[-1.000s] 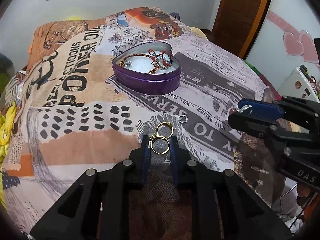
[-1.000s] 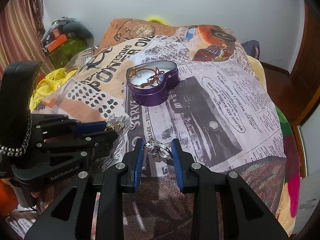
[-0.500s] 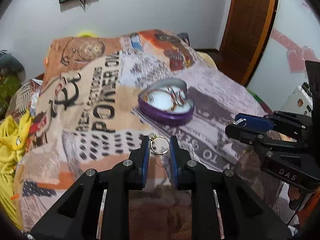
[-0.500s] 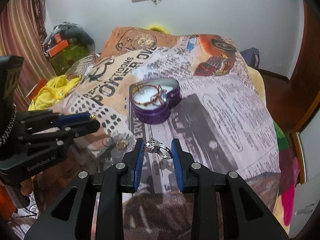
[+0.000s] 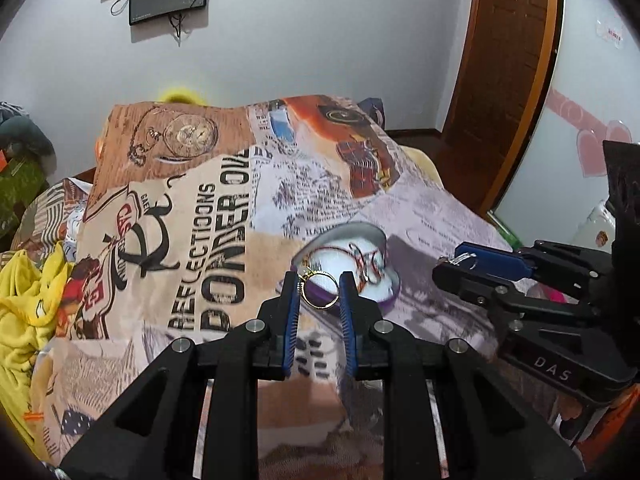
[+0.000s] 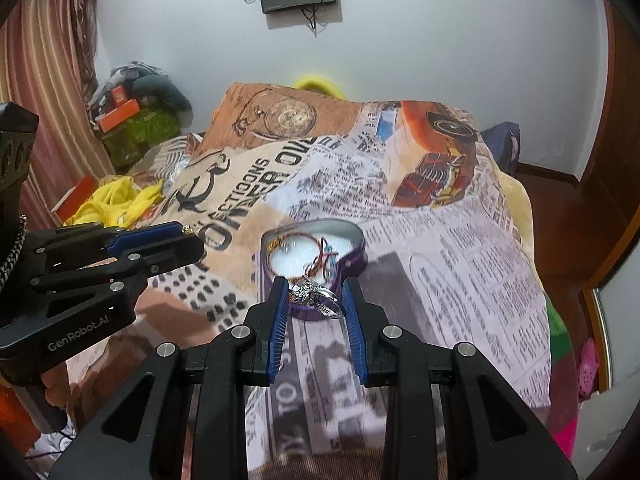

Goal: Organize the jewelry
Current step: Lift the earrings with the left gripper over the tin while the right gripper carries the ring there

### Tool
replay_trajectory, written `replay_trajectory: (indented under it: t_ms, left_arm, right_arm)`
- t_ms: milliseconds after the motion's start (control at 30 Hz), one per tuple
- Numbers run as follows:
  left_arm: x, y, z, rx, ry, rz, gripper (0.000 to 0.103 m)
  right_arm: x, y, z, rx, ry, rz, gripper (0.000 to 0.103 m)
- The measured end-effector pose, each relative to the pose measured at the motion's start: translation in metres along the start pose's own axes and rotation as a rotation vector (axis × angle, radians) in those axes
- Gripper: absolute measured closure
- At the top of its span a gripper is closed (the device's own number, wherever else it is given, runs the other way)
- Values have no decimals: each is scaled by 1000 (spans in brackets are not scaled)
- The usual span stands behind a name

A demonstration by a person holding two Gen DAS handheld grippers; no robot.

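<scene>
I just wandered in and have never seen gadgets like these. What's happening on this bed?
A person is tidying jewelry with two hand-held tools. The left gripper pinches a thin gold ring, the right gripper a silver stone-set ring. Both hang above the patterned bedspread, near the purple heart-shaped tin that already holds bracelets.

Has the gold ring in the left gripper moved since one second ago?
Yes. The gold ring, clamped in the left gripper, has risen off the bedspread and now hangs in front of the purple heart tin.
</scene>
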State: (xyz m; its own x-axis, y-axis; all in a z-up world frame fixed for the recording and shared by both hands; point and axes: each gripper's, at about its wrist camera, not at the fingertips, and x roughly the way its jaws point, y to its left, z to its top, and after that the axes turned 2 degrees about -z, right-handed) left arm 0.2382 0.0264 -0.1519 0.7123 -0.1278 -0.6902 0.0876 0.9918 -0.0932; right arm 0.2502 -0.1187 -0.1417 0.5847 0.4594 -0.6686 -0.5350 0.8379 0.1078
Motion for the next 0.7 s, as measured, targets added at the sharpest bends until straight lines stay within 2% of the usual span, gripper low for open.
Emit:
replay_trajectory:
  t_ms: [500,700]
  left_arm:
    - [33,9,19,4,1,-21,84]
    - [49,10,22,6,27,-44,84]
  right_arm:
    - [25,-13,27,-4,-27,-11,78]
    - [38,-11,32,-30,-7,7,78]
